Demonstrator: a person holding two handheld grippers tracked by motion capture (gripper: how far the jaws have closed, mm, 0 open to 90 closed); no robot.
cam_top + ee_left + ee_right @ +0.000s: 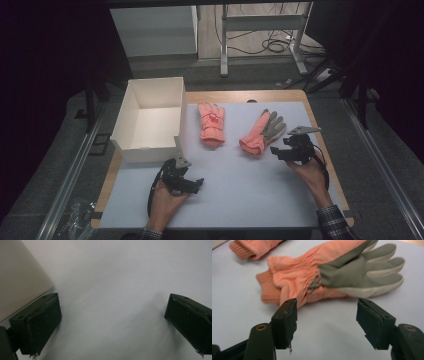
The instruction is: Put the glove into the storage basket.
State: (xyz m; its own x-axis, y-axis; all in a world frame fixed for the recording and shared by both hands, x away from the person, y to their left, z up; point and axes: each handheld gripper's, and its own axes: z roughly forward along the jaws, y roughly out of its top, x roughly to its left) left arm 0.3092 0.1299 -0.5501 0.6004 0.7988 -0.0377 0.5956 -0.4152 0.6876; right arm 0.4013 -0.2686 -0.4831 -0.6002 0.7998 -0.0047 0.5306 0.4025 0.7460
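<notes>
Two salmon-pink gloves lie on the white mat (235, 195). One glove (211, 124) is back side up beside the box. The other glove (262, 132) (332, 275) lies palm up, showing its grey and cream palm. My right gripper (277, 151) (327, 322) hovers just in front of this glove's cuff, jaws open with nothing between them. The first glove's cuff (249, 248) peeks in at the top left of the right gripper view. My left gripper (195, 185) (112, 322) rests low over bare mat near the box corner, open and holding nothing.
An open white cardboard box (147, 152) (20, 277) stands at the mat's left, close to my left gripper. The wooden table edge (320, 130) runs just right of my right hand. Beyond the table are metal legs and cables on the floor.
</notes>
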